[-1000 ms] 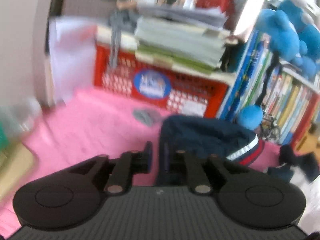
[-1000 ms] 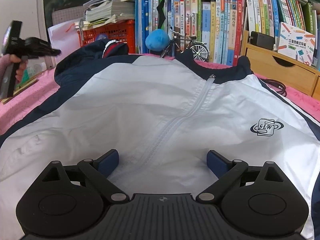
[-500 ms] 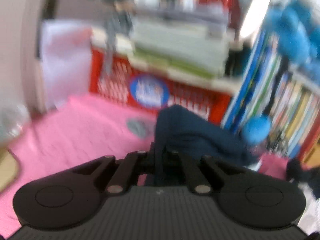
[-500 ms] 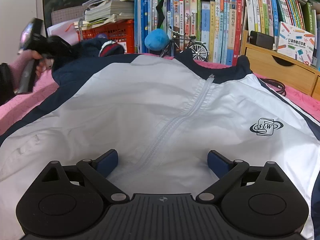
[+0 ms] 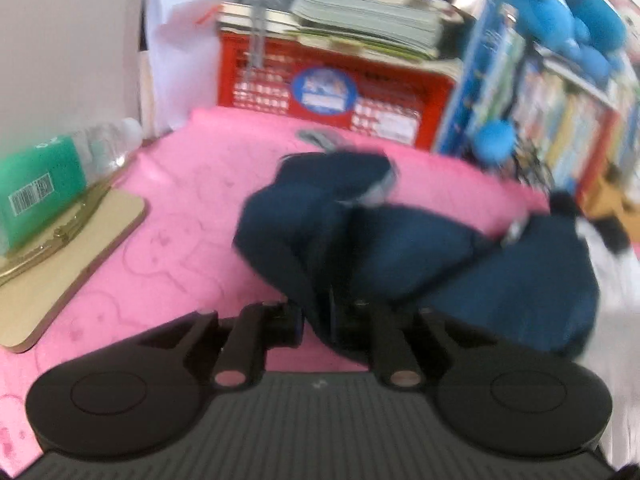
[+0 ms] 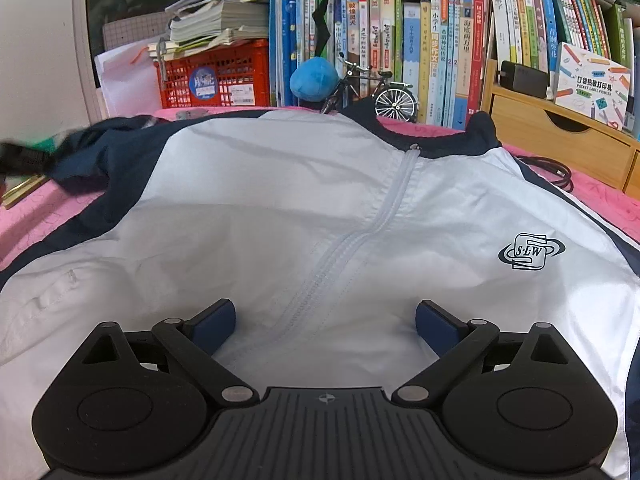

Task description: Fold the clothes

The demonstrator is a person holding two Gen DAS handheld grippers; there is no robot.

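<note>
White-and-navy zip-front nylon jacket [image 6: 304, 216] lies spread face-up on pink quilted bedcover [image 5: 168, 216], collar far, hem near. Left gripper [image 5: 320, 320]: navy sleeve [image 5: 332, 216] bunched between nearly shut jaws, jaws easing apart; sleeve at jacket's far-left corner. Right gripper [image 6: 324, 320] spread wide, empty, over white front near zip [image 6: 360, 236]. Judgement: fabric thin, light, limp, slippery; likely slides from shallow pinch. Best hold: cuff, hem or seam edges, where layers thicker.
</note>
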